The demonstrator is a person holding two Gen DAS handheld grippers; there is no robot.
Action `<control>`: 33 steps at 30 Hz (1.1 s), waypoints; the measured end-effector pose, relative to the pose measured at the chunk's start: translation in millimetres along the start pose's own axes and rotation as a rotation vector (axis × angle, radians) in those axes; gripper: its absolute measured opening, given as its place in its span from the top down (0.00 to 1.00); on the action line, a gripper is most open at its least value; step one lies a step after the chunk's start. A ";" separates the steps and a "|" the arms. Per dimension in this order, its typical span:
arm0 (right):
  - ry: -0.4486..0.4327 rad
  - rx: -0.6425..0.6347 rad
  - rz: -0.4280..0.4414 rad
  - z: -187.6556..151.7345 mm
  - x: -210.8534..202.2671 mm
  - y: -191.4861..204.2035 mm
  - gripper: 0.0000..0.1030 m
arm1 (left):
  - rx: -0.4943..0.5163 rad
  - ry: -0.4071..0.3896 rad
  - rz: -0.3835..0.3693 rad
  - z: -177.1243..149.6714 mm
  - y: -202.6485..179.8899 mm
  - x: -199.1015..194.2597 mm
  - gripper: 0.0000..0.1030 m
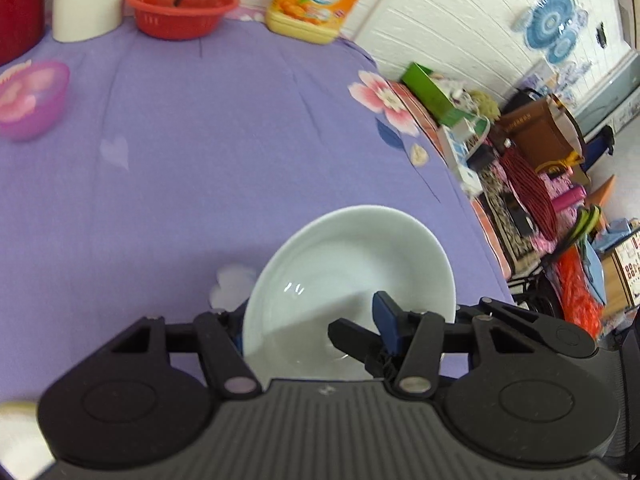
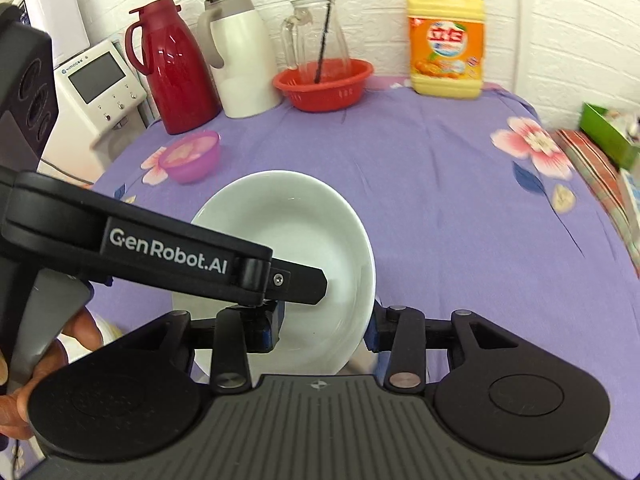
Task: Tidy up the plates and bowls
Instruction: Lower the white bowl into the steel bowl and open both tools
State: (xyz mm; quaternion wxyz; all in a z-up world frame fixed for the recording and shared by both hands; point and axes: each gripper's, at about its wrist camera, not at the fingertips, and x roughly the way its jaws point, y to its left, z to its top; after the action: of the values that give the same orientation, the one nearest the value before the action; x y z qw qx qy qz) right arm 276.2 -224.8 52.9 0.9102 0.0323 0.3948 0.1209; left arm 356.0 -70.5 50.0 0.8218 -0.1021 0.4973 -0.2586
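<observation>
A white plate [image 1: 352, 264] fills the lower middle of the left wrist view and also shows in the right wrist view [image 2: 296, 220]. My left gripper [image 1: 310, 320] is shut on its near rim, one blue-padded finger under the left edge and one inside. My right gripper [image 2: 326, 328] is shut on the same plate's rim, one finger inside and one outside the right edge. The left gripper body [image 2: 160, 252] crosses in front of the plate. The plate is held tilted above the purple cloth. A pink bowl [image 2: 192, 156] sits at the far left, also in the left wrist view [image 1: 30, 98].
At the back of the purple floral tablecloth [image 2: 440, 200] stand a red basket [image 2: 324, 84] holding a glass jug, a white thermos [image 2: 240, 56], a red thermos [image 2: 172, 68] and a yellow detergent bottle [image 2: 446, 36]. The table's right edge [image 1: 472, 200] drops to clutter.
</observation>
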 end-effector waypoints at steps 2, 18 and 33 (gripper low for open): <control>-0.001 0.002 -0.009 -16.1 -12.3 -0.9 0.29 | 0.020 0.008 -0.008 -18.9 -10.0 -2.4 0.48; -0.007 0.003 -0.003 -66.0 -25.1 1.9 0.18 | 0.044 0.001 0.017 -68.6 -4.8 -4.7 0.28; -0.300 0.215 0.032 -126.8 -86.1 -14.9 0.00 | 0.079 -0.297 0.079 -102.4 28.7 -91.4 0.06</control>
State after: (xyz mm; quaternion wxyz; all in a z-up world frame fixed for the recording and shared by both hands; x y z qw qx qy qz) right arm 130.2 -265.0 24.8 0.9481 0.1532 0.2649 0.0862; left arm 242.2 11.1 58.2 0.8993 -0.0873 0.3632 -0.2274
